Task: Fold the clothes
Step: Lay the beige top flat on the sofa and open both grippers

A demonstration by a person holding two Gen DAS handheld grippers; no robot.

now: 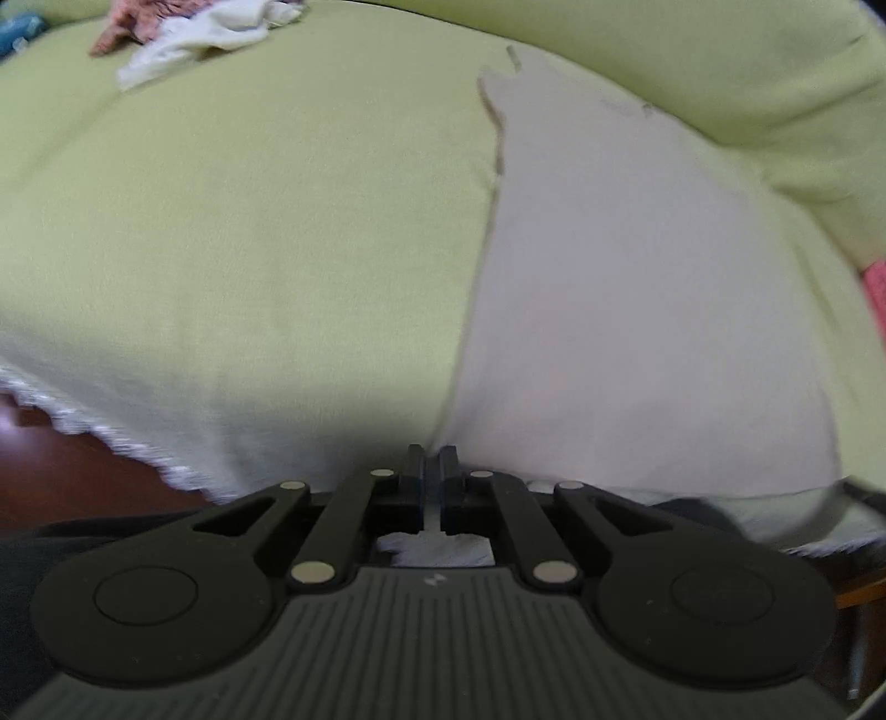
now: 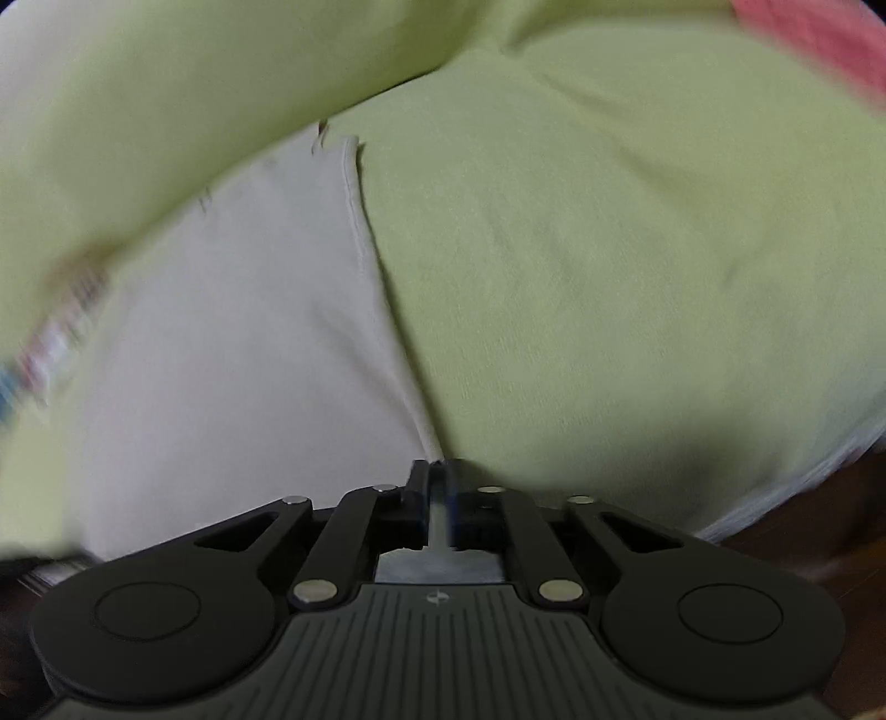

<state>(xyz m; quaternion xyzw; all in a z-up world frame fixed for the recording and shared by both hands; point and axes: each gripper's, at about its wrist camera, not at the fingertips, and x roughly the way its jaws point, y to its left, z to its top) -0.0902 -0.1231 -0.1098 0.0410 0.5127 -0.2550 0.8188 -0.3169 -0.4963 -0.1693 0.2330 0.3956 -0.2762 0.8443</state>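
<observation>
A pale grey-white garment (image 1: 637, 310) lies flat on a light green cover (image 1: 249, 221), right of centre in the left wrist view. My left gripper (image 1: 433, 465) is at the garment's near left corner, jaws together, with white cloth showing just behind the fingers. In the right wrist view the same garment (image 2: 232, 343) fills the left half, and its hemmed right edge runs straight down to my right gripper (image 2: 440, 471). That gripper's jaws stand a little apart, with a pale strip of the garment's edge in the narrow gap.
A heap of white and pink patterned clothes (image 1: 188, 39) lies at the far left of the cover. The cover's lace hem (image 1: 111, 437) hangs over dark red wood. A green back cushion (image 1: 720, 66) rises behind the garment. Something pink (image 2: 819, 39) sits at the far right.
</observation>
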